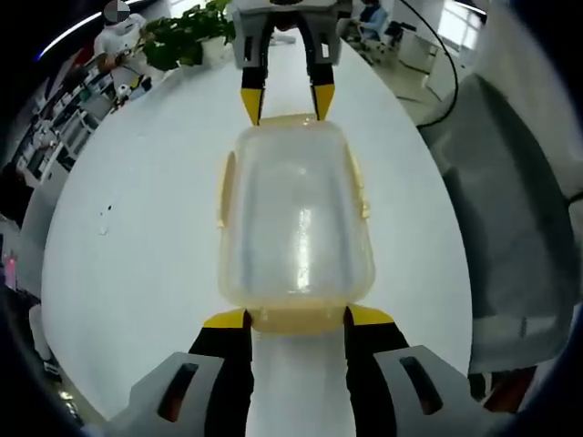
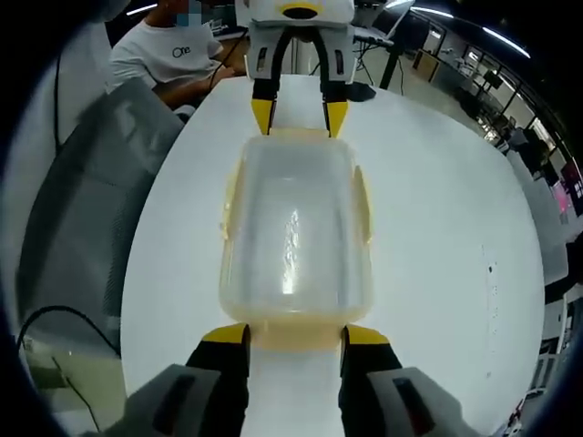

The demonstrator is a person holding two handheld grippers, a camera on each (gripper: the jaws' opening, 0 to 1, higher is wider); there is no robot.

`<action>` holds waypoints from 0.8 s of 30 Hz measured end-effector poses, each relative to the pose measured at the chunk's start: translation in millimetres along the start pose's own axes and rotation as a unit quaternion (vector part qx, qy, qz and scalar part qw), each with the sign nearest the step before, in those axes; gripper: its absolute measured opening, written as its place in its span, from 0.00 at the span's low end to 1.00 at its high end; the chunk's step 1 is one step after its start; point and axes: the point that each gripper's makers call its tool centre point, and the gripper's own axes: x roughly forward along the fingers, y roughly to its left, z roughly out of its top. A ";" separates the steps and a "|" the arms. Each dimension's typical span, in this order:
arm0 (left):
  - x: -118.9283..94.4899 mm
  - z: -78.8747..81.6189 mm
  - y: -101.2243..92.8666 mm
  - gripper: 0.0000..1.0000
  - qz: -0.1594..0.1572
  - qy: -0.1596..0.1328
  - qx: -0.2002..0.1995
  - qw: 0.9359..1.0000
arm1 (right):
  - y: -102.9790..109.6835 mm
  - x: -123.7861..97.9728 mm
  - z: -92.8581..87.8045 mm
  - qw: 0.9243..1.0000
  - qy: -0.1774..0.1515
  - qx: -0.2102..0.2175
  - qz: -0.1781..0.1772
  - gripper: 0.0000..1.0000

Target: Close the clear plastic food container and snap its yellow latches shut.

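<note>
Left gripper view: clear plastic container (image 1: pixel 296 232) sits mid-frame on the white table (image 1: pixel 137 255), lid on, long axis running up the frame. Pale yellow latches show along its left and right edges (image 1: pixel 221 187) and at both short ends. The left tool (image 1: pixel 296 317) rises from the bottom of the frame, its yellow tips spread wide, one at each side of the near end latch (image 1: pixel 296 319), touching or just beside it; contact cannot be told. The right tool (image 1: pixel 287 98) comes in from the top centre, yellow tips pointing down at the far short end of the container, set narrower than the container's width, gripping nothing visible. A green plant (image 1: pixel 187 36) stands at the upper left of the frame. A grey chair back (image 1: pixel 510 209) sits at the right.

Right gripper view: the same container (image 2: pixel 293 232) mid-frame, seen from the opposite end. The right tool (image 2: pixel 296 334) at bottom centre has its jaws wide, tips flanking the near end latch (image 2: pixel 296 335). The left tool (image 2: pixel 299 114) shows at top centre, tips at the far end. A person in a white shirt (image 2: pixel 168 55) sits at the upper left. A grey chair (image 2: pixel 91 209) fills the left side.
</note>
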 end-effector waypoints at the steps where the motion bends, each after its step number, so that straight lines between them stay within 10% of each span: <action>1: 0.0 0.0 0.5 0.37 0.002 -0.001 0.002 1.000 | -0.1 0.0 0.1 1.000 0.000 0.000 -0.001 0.37; 7: -3.7 -2.5 6.5 0.47 0.024 0.000 0.022 0.999 | 2.8 -0.5 -6.2 0.999 0.014 0.030 0.001 0.54; 15: -17.1 -7.9 3.4 0.49 0.013 -0.040 -0.075 0.996 | 6.7 -19.5 -10.6 0.997 -0.012 0.073 0.010 0.36; 24: -22.3 1.6 11.7 0.48 0.018 -0.093 -0.216 0.972 | -5.6 -28.1 -5.7 0.963 -0.065 0.260 -0.018 0.31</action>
